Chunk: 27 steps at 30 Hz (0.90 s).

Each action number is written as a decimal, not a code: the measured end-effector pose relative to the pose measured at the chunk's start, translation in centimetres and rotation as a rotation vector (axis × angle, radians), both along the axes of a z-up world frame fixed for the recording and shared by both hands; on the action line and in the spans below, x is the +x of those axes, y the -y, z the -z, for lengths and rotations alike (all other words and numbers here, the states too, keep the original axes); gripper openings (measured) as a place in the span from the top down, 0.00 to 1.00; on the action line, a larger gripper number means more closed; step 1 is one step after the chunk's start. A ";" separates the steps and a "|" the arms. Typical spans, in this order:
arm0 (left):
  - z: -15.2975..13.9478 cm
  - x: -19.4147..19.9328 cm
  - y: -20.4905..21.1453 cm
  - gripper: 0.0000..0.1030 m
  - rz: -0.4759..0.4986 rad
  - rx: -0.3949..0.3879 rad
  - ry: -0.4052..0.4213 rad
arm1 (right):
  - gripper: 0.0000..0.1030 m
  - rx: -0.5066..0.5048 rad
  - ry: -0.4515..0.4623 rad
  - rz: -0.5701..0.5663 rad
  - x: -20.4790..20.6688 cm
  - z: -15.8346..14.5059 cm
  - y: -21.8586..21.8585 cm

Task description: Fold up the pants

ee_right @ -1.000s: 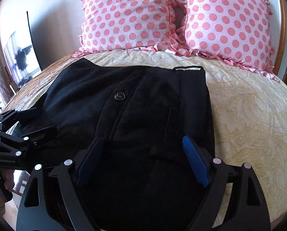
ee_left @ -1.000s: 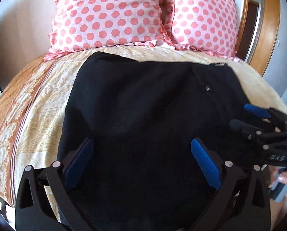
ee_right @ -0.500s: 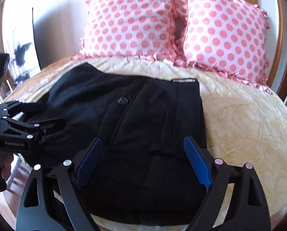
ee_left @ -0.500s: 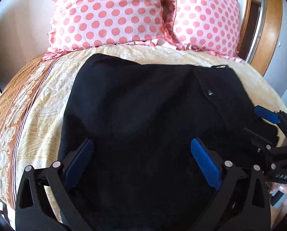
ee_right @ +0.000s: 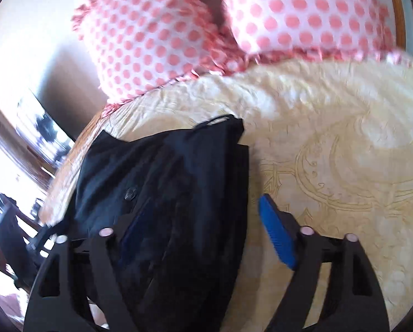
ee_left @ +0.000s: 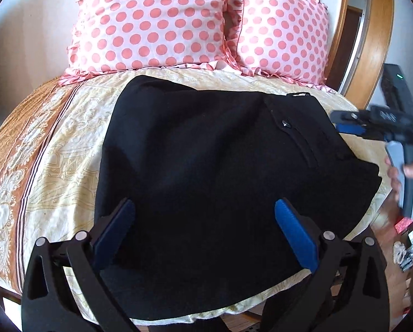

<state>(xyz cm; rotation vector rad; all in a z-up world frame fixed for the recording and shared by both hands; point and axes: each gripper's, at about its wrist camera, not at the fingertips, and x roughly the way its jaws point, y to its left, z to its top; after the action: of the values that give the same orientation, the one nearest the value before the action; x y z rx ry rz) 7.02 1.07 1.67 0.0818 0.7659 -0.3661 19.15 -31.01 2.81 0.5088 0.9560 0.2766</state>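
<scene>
The black pants [ee_left: 212, 171] lie folded into a wide block on the cream bedspread [ee_left: 68, 149], with a button near the right side. My left gripper [ee_left: 203, 229] is open and empty, just above the near edge of the pants. My right gripper [ee_right: 203, 232] is open and empty, over the right edge of the pants [ee_right: 164, 193]. In the left wrist view the right gripper [ee_left: 372, 124] shows blurred, raised off the bed's right side, apart from the pants.
Two pink polka-dot pillows [ee_left: 156, 22] stand at the head of the bed. A wooden frame [ee_left: 372, 41] stands at the back right. The bed's near edge [ee_left: 178, 318] is close below the pants. A dark screen [ee_right: 40, 121] stands at the left.
My right gripper has lifted off the pants and swung up and to the right; its view is blurred and tilted. My left gripper has drawn back a little, so more of the pants shows.
</scene>
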 end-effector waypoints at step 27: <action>-0.9 -0.2 -2.8 0.02 0.013 -0.129 0.024 | 0.52 -0.088 0.004 -0.082 1.6 1.3 -2.0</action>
<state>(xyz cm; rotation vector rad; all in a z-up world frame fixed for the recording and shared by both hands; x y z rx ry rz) 6.80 3.83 2.60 -0.0297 0.7165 -0.4252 20.77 -29.00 1.52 0.3894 0.9821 0.3075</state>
